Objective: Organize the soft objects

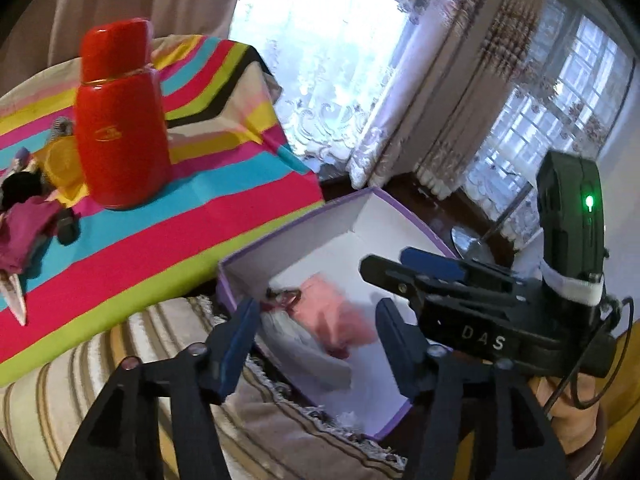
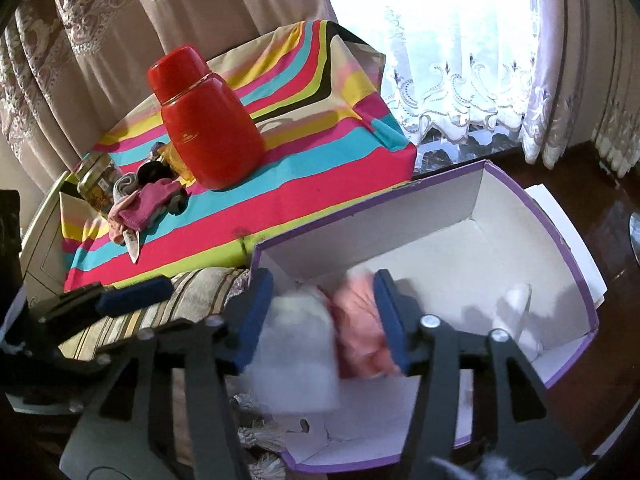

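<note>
Lower centre of the frame: right gripper, jaws spread and grasping nothing, is hovering over blurred white sock and pink sock lying in the purple-rimmed box.

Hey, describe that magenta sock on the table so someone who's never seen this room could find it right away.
Start at the striped tablecloth with the tall red flask standing on it. Left of the flask's base lies a small heap of soft items beside a glass jar. The magenta sock lies on top of that heap, the only deep pink piece among grey, black and pale ones.
</note>
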The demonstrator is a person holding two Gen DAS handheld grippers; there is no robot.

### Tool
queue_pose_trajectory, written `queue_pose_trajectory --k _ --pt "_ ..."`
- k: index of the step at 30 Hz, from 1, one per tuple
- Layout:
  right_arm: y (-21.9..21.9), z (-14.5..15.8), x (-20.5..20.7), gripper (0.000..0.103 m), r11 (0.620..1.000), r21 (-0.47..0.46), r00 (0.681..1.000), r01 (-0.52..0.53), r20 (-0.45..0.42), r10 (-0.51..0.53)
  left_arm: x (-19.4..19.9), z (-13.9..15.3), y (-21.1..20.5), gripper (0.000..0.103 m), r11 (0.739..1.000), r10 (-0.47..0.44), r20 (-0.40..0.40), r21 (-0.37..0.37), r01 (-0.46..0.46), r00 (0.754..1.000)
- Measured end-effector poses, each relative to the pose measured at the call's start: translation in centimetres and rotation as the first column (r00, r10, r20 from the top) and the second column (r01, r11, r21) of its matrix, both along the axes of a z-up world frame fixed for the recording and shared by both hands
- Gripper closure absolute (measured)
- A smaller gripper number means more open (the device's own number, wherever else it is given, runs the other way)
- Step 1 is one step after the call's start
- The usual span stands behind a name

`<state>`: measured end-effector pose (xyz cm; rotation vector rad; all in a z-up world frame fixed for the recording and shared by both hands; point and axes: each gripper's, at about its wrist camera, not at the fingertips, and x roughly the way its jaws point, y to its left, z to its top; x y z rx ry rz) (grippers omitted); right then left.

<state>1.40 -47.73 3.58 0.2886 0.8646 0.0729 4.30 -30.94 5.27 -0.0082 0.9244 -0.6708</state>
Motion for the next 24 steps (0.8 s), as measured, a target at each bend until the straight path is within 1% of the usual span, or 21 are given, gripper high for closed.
queue_pose_trajectory --k 3,6,8,10,11,14,16,19,20,22,24 --pt "1.0 0.5 0.1 0.042 1.000 -0.027 1.000 0.007 0.009 -0.007 0.4 0.6 2.2 0.040 0.996 0.094 0.030 0.003 -0.094 0.995" --pt "2.9 1.3 0.5 0.041 0.997 -0.071 1.000 0.006 0.026 -0.004 0.5 1.3 4.9 0.040 0.984 0.177 0.083 -0.003 -0.178 0.981" --pt "4.9 2.0 0.9 0.040 0.995 -0.095 0.998 -0.021 0.049 0.026 0.3 1.9 7.5 0.040 0.970 0.241 0.145 0.008 -0.245 0.960" --pt "7.1 2.7 1.3 0.039 0.993 -0.108 0.996 -0.054 0.064 0.061 0.6 2.3 9.6 0.040 0.952 0.298 0.173 0.023 -0.306 0.939" --pt "8.1 2.9 1.6 0.039 0.991 -0.115 0.995 -0.071 0.068 0.079 0.6 2.7 11.3 0.040 0.933 0.345 0.190 0.033 -0.358 0.919" --pt "11.8 3.6 2.5 0.039 0.982 -0.143 0.987 -0.126 0.081 0.139 0.5 3.6 15.1 0.040 0.894 0.429 0.222 0.036 -0.447 0.876" --pt "14.1 3.9 3.0 0.039 0.975 -0.165 0.982 -0.151 0.090 0.167 0.6 4.0 17.0 0.040 0.873 0.463 0.250 0.039 -0.487 0.850" --pt "17.0 4.3 3.6 0.039 0.961 -0.201 0.972 -0.189 0.099 0.212 0.6 4.3 20.0 0.040 0.832 0.513 0.290 0.061 -0.551 0.808" --pt "18.3 4.5 3.9 0.039 0.954 -0.220 0.968 -0.204 0.102 0.230 0.8 4.2 20.6 0.040 0.826 0.522 0.292 0.062 -0.561 0.801" --pt "19.6 4.6 4.3 0.039 0.948 -0.230 0.963 -0.220 0.101 0.248 1.0 3.9 22.4 0.040 0.806 0.550 0.288 0.062 -0.588 0.784" --pt "21.2 4.8 4.9 0.039 0.941 -0.240 0.958 -0.238 0.102 0.269 1.2 3.6 23.5 0.040 0.794 0.568 0.279 0.065 -0.605 0.775"
